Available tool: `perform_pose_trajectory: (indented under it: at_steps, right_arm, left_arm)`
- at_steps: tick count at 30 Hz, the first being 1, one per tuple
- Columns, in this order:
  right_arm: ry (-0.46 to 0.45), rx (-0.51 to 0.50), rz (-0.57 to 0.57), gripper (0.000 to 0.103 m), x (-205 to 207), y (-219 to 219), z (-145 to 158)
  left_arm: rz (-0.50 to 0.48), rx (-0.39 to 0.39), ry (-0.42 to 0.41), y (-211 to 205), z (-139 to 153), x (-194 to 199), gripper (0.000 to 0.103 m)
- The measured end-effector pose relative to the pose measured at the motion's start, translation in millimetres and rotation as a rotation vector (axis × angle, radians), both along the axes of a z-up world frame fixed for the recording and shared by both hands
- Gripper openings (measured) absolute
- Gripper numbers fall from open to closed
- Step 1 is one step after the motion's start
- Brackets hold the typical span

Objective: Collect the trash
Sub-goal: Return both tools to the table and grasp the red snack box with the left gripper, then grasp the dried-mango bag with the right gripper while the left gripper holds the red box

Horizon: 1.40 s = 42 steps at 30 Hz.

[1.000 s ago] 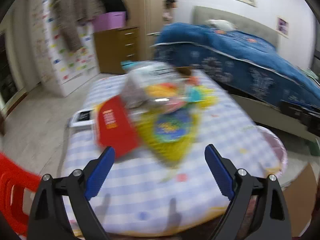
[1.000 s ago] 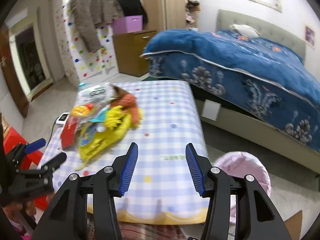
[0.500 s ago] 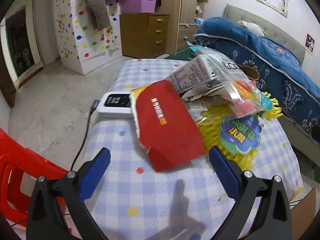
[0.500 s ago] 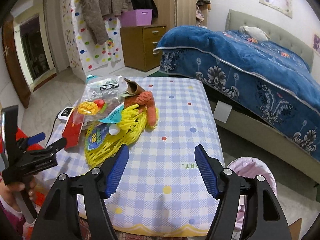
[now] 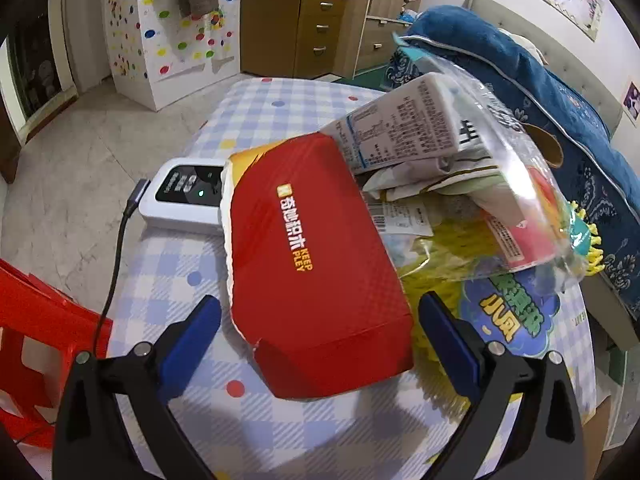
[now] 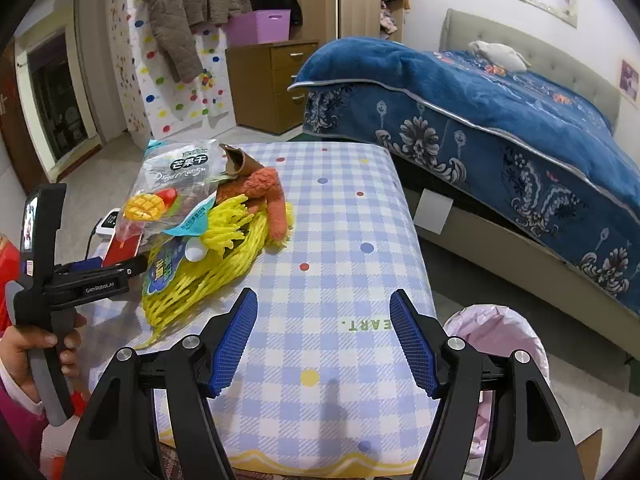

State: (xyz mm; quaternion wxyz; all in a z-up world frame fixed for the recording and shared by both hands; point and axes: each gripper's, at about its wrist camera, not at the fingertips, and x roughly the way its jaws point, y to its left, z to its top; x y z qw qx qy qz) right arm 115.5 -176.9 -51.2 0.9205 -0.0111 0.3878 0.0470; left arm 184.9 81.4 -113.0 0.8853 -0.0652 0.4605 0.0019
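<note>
Left gripper (image 5: 319,322) has swung in on the flat red foil snack pouch (image 5: 316,264), jaws wide and just narrowing – nothing clamped yet. That pouch lies beside the yellow foam fruit net (image 6: 208,276). Right gripper (image 6: 323,340), recently widened, hangs empty; a first grasp looks imminent.

A right gripper (image 6: 324,336) hangs with jaws apart and empty over a checked table (image 6: 340,240). At the table's left, a trash pile: a yellow net (image 6: 208,272), a clear mango bag (image 6: 176,184), an orange plush (image 6: 268,196) and a red pouch (image 6: 122,248) under the bag. The left gripper (image 6: 116,270), held by a hand (image 6: 24,348) at lower left, points at the pile near the pouch. A pink-lined bin (image 6: 500,340) stands beside the table, near a blue-covered bed (image 6: 500,120).
</note>
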Motion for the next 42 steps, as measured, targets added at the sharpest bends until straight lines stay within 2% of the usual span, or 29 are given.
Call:
perform_pose_trajectory:
  at_steps: [2,8,13,17,20,22,24,29,33,36,39,42]
  right_arm:
    - [-0.001,-0.001,0.002,0.069,-1,0,0]
    - [-0.028,-0.001,0.037,0.068,-7,10,7]
    - [-0.071,-0.031,0.135,0.055,-10,40,17]
    - [-0.088,-0.063,0.224,0.054,-4,73,21]
    - [-0.099,-0.093,0.28,0.06,2,98,19]
    - [-0.105,-0.12,0.309,0.073,7,112,14]
    - [-0.104,-0.171,0.324,0.076,13,126,5]
    - [-0.119,-0.279,0.319,0.077,28,147,-11]
    - [-0.137,-0.333,0.305,0.072,39,157,-15]
    - [-0.137,-0.337,0.306,0.056,44,159,-16]
    - [-0.134,-0.345,0.314,0.045,47,160,-17]
    - [-0.125,-0.36,0.322,0.043,50,159,-21]
  left_arm:
    - [0.001,-0.012,-0.001,2,1,-2,0.082]
    - [-0.012,0.011,-0.093,8,23,-30,0.081]
    - [-0.022,0.035,-0.186,15,52,-65,0.081]
    - [-0.006,0.054,-0.238,26,74,-82,0.081]
    - [0.011,0.072,-0.262,34,83,-89,0.081]
    - [0.017,0.076,-0.268,36,85,-88,0.081]
    - [0.02,0.075,-0.268,40,84,-88,0.081]
    - [0.013,0.059,-0.248,47,78,-82,0.081]
    - [0.006,0.045,-0.234,49,74,-77,0.081]
    - [-0.001,0.043,-0.229,49,71,-77,0.081]
    - [-0.008,0.04,-0.229,47,69,-77,0.081]
    - [-0.016,0.04,-0.23,43,69,-80,0.081]
